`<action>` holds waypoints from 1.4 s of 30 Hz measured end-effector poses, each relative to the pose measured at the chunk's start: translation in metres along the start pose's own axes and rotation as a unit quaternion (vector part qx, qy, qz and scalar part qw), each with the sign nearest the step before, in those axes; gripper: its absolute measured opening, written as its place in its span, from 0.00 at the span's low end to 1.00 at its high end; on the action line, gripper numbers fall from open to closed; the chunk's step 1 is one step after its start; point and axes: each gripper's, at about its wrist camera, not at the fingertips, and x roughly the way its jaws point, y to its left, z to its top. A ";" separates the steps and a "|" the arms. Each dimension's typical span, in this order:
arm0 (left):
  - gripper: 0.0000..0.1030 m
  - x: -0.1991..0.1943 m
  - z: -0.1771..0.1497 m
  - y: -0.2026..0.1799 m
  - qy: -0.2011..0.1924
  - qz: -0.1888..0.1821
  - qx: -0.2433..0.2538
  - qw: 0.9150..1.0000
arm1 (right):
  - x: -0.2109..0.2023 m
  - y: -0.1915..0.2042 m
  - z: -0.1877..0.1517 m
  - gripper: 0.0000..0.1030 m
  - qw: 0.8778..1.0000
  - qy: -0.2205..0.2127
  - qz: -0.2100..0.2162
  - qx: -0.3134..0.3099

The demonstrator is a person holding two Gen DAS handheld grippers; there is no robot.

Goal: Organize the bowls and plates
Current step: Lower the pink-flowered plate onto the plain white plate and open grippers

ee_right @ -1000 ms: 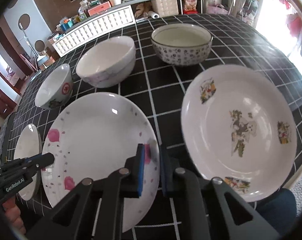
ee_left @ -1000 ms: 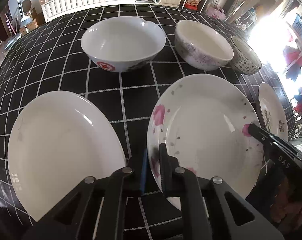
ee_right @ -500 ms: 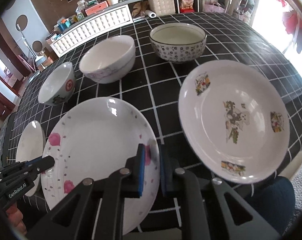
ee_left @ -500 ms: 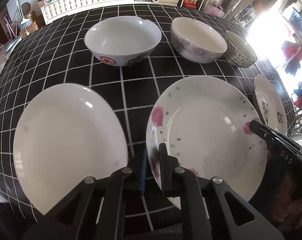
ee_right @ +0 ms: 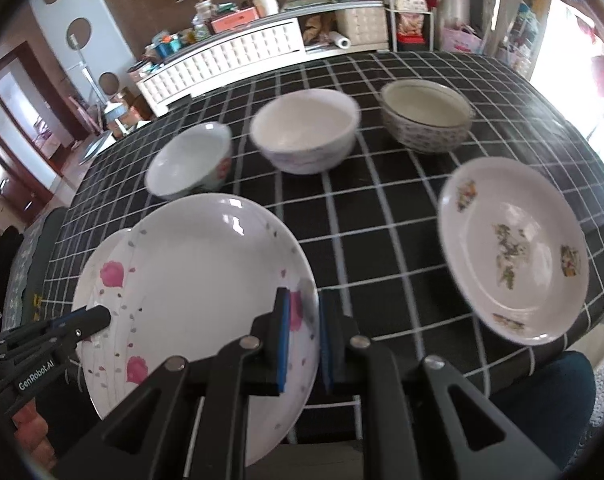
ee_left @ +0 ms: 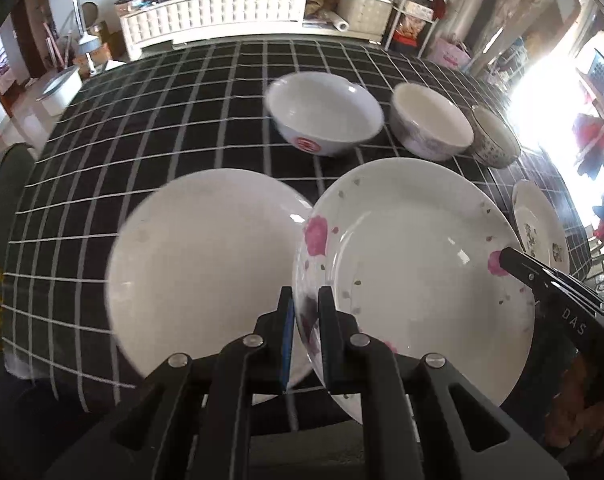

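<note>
Both grippers hold the pink-flowered plate [ee_left: 414, 252] by opposite rims, lifted above the table. My left gripper [ee_left: 304, 320] is shut on its left rim; my right gripper [ee_right: 304, 336] is shut on its right rim. The flowered plate also shows in the right wrist view [ee_right: 197, 292]. It overlaps the edge of the plain white plate [ee_left: 205, 256], which lies on the table to the left. A plate with animal pictures [ee_right: 510, 252] lies to the right. Three bowls stand behind: a red-mark bowl [ee_left: 324, 114], a white bowl [ee_left: 430, 126] and a patterned bowl [ee_left: 494, 142].
The table wears a black cloth with a white grid [ee_left: 161, 120]. Its front edge is close under the grippers. A white cabinet [ee_left: 229, 12] with clutter stands beyond the far edge. Bright window light comes from the right.
Both grippers have lifted the flowered plate and carried it left, so it now overlaps the plain white plate. The view has pulled up and back from the table.
</note>
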 end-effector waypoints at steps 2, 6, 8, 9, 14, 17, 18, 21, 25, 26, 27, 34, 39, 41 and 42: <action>0.09 -0.005 -0.003 0.011 -0.001 0.004 -0.008 1.000 | 0.001 0.012 0.000 0.16 1.000 0.001 0.006 -0.007; 0.09 -0.011 -0.009 0.037 0.003 0.012 -0.026 1.000 | 0.007 0.033 -0.002 0.16 1.000 0.005 0.015 -0.018; 0.09 -0.010 -0.013 0.048 0.008 0.018 -0.036 0.999 | 0.011 0.045 -0.002 0.16 0.999 0.009 0.019 -0.024; 0.10 -0.011 -0.014 0.054 0.008 0.022 -0.037 0.999 | 0.013 0.052 -0.003 0.16 0.999 0.011 0.022 -0.027; 0.10 -0.015 -0.026 0.084 0.012 0.031 -0.061 0.998 | 0.024 0.078 -0.011 0.16 0.998 0.024 0.028 -0.048; 0.10 -0.016 -0.030 0.097 0.013 0.034 -0.073 0.997 | 0.032 0.090 -0.013 0.16 0.997 0.034 0.028 -0.058; 0.10 -0.017 -0.031 0.101 0.012 0.035 -0.074 0.997 | 0.034 0.094 -0.014 0.16 0.997 0.037 0.029 -0.060; 0.10 -0.018 -0.033 0.107 0.007 0.042 -0.074 0.996 | 0.041 0.103 -0.016 0.16 0.997 0.044 0.029 -0.065; 0.10 -0.017 -0.032 0.116 0.006 0.043 -0.081 0.996 | 0.047 0.112 -0.015 0.16 0.996 0.044 0.023 -0.072; 0.10 -0.016 -0.031 0.118 0.006 0.043 -0.082 0.996 | 0.050 0.114 -0.014 0.16 0.996 0.045 0.022 -0.074; 0.10 -0.015 -0.031 0.120 0.007 0.043 -0.082 0.996 | 0.051 0.116 -0.014 0.16 0.996 0.046 0.021 -0.075; 0.10 -0.004 -0.020 0.128 0.013 0.042 -0.082 0.996 | 0.063 0.122 -0.007 0.16 0.995 0.056 0.014 -0.078; 0.10 0.003 -0.013 0.132 0.017 0.042 -0.082 0.996 | 0.070 0.123 -0.003 0.16 0.995 0.063 0.013 -0.079; 0.10 0.005 -0.010 0.133 0.018 0.041 -0.083 0.996 | 0.073 0.123 -0.002 0.16 0.995 0.066 0.013 -0.079; 0.10 0.007 -0.008 0.134 0.019 0.041 -0.083 0.995 | 0.074 0.123 -0.001 0.16 0.995 0.067 0.013 -0.078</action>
